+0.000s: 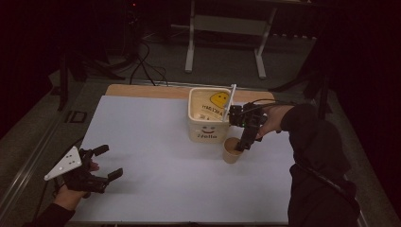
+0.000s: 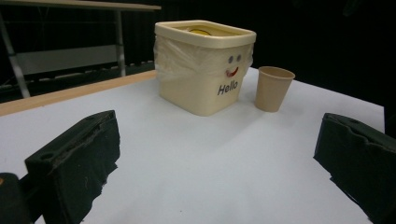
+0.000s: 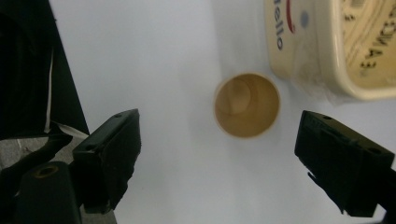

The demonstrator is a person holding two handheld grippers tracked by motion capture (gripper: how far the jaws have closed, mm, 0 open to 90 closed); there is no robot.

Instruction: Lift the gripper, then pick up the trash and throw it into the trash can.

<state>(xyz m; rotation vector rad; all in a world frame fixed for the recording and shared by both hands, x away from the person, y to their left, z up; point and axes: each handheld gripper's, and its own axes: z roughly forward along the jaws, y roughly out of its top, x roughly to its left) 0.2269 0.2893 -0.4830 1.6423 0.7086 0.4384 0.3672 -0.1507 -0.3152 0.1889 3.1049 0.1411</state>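
Two claws gaping apart, right claw hovering above tan paper cup mid-frame, left claw resting lower left on white worktop.

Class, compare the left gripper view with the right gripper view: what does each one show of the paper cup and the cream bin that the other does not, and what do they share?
The left gripper view shows the paper cup from the side, its outer wall upright, and the cream bin with its whole printed face and "Hello". The right gripper view looks straight down into the paper cup, showing its inside bottom, and catches the bin's rim from above. Both show the cup standing beside the bin on the white table cover, framed by open black jaws.
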